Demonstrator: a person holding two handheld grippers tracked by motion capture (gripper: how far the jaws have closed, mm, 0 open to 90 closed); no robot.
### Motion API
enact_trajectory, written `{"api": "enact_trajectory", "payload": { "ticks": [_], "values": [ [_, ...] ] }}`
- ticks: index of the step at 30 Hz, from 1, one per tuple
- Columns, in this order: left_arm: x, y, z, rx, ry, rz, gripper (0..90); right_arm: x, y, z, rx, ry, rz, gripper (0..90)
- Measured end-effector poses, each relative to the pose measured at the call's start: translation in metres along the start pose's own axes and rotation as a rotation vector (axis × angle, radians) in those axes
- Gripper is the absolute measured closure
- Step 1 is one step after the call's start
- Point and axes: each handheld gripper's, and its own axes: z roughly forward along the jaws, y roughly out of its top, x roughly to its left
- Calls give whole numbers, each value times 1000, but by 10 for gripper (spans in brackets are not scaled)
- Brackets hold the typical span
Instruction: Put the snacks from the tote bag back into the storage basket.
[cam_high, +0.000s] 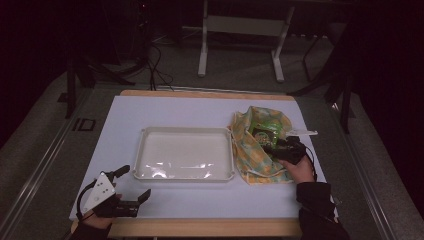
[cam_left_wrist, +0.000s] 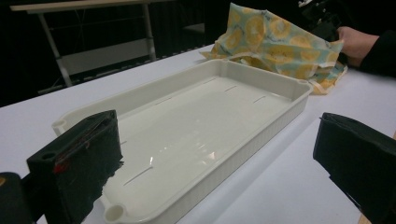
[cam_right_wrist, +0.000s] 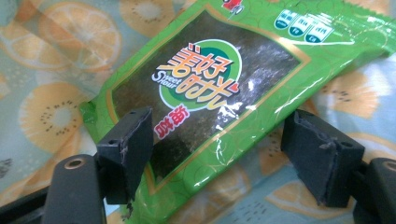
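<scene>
A: Quick status. Where's the snack packet?
B: Lying on the fruit-print cloth bag, right of the white tray. Not lifted as far as I can tell.
A: Right gripper?
B: Over the packet. In the right gripper view the jaws straddle its near end, one on each side; the pads don't look pressed on the film. So open around it, no grip yet.
A: Left gripper?
B: Near left corner of the table, jaws wide apart with nothing between them, pointing at the tray.
A: Anything in the tray?
B: Nothing, just glare on the bottom.
A: So progress?
B: Early, I'd say. Reach looks done, grasp about to happen. Left to do, by my guess: close on the packet, pull it off the bag, carry it left, drop it in the tray.
</scene>
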Motion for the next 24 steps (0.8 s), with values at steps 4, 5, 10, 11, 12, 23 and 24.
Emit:
{"api": "enact_trajectory", "payload": {
  "ticks": [4,5,10,11,12,23,24],
  "values": [
    [0,0,0,1,-1,-1,14,-3,2,6,48,53,27,259],
    [0,0,1,1,-1,-1,14,-3,3,6,58,60,28,259],
    [0,0,0,0,0,-1,14,-2,9,7,81,81,5,311],
    [0,0,0,-1,0,-2,14,-1,10,7,81,86,2,318],
    [0,0,0,0,0,-1,14,0,12,7,81,87,-8,335],
    [0,0,0,1,-1,-2,14,8,26,5,78,160,7,615],
    [1,0,0,1,-1,-1,14,8,27,4,70,171,17,653]
  ]
}}
